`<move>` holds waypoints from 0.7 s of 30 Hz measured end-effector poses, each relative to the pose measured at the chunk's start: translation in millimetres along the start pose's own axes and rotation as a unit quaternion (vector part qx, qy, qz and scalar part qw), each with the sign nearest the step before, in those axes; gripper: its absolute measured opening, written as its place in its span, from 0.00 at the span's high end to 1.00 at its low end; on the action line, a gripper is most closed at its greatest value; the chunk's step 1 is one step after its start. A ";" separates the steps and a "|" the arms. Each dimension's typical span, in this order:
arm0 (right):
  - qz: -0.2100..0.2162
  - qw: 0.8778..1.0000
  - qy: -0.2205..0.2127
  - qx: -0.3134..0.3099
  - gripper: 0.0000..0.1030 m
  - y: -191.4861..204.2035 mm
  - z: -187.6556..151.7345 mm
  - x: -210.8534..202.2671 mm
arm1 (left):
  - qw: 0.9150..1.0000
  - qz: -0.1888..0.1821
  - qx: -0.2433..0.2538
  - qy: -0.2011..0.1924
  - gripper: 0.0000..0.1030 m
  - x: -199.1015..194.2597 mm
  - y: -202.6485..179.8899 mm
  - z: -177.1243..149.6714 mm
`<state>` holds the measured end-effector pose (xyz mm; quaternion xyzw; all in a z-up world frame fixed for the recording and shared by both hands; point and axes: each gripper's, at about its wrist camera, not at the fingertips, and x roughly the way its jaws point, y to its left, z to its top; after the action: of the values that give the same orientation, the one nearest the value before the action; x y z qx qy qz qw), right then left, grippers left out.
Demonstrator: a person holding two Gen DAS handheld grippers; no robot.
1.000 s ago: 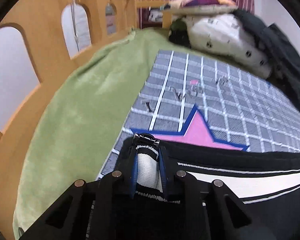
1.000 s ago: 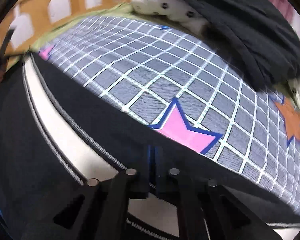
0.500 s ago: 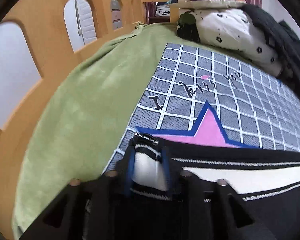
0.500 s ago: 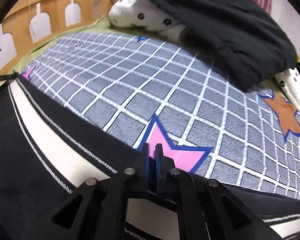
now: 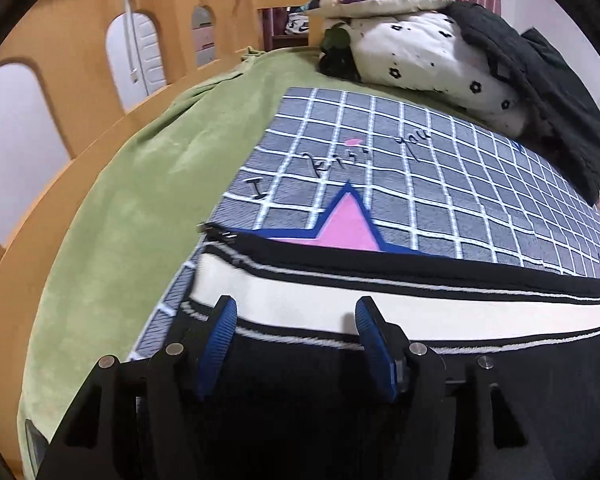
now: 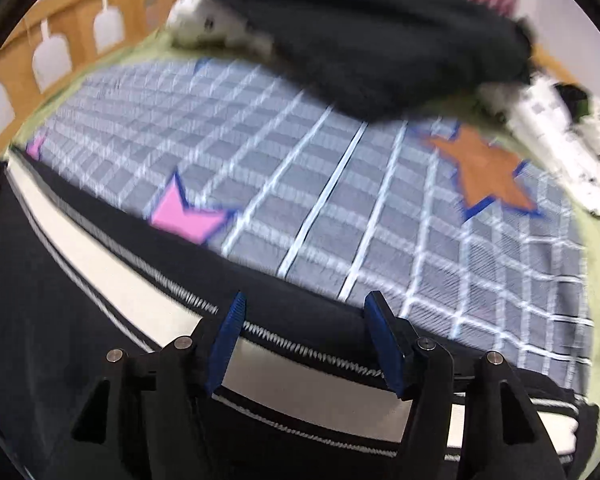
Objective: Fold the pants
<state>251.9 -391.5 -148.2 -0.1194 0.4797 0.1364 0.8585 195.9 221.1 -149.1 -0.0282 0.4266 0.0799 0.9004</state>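
Black pants [image 5: 380,400] with a wide white side band edged in thin stripes lie flat on a grey checked blanket [image 5: 440,184]. My left gripper [image 5: 296,312] hovers over the pants' left end, its jaws opening, and the blue pads [image 5: 224,320] stand apart without pressing the cloth. In the blurred right wrist view, the pants [image 6: 80,320] run across the lower half of the picture. My right gripper [image 6: 306,306] is over their striped edge near the right end, jaws opening too, nothing pinched between them.
A green bedsheet [image 5: 112,208] lies beneath the blanket, bounded on the left by a wooden bed rail [image 5: 60,52] with arched cut-outs. Pillows [image 5: 420,52] and a black garment [image 5: 540,92] are piled at the far end. An orange star [image 6: 484,168] marks the blanket's right side.
Both grippers let go of the pants and their jaws spread. The pants' end that the left one pinched now lies flat. The right gripper slid rightward along the pants' edge.
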 end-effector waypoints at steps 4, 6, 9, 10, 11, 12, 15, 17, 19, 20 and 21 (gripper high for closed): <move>-0.018 0.998 -0.012 -0.055 0.97 15.9 -1.0 10.1 | 1.000 0.000 0.013 -0.005 0.42 -7.9 -12.1 -1.3; -0.036 0.997 -0.041 -0.061 0.97 16.8 -1.0 5.0 | 1.000 -0.009 0.014 -0.016 0.42 -14.2 -14.0 0.7; -0.021 0.998 -0.065 0.001 0.97 4.5 -5.0 7.8 | 1.000 -0.027 -0.003 -0.006 0.42 -11.1 -18.9 0.8; -0.033 0.997 -0.068 0.003 0.97 7.5 -7.3 12.7 | 0.999 -0.032 -0.007 0.005 0.42 -7.7 -22.0 0.4; -0.043 0.997 -0.071 0.004 0.96 9.8 -7.3 13.8 | 0.999 -0.038 -0.011 0.009 0.42 -6.9 -25.6 -0.4; -0.053 0.996 -0.074 0.012 0.94 11.4 -5.5 12.5 | 0.999 -0.040 -0.012 0.008 0.42 -7.9 -27.3 -1.6; -0.042 0.993 -0.090 0.057 0.90 0.9 -4.0 -11.8 | 0.999 -0.046 -0.010 0.001 0.42 -18.8 -29.1 -6.6; -0.051 0.988 -0.114 0.087 0.79 -10.8 -9.9 -35.3 | 0.999 -0.052 -0.010 -0.003 0.42 -26.4 -26.4 -11.8; -0.072 0.981 -0.142 0.115 0.65 -22.9 -23.8 -59.4 | 0.998 -0.063 -0.011 -0.005 0.42 -29.2 -24.4 -16.6; -0.082 0.979 -0.140 0.122 0.65 -26.5 -27.5 -59.9 | 0.997 -0.070 -0.012 -0.001 0.42 -27.8 -25.0 -20.5; -0.091 0.979 -0.127 0.127 0.65 -31.0 -33.2 -56.5 | 0.997 -0.074 -0.012 0.005 0.42 -22.6 -25.8 -21.9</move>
<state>208.0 -438.3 -114.5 -0.0347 0.3672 0.0094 0.9295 169.5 190.3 -146.0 -0.0705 0.4269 0.0177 0.9014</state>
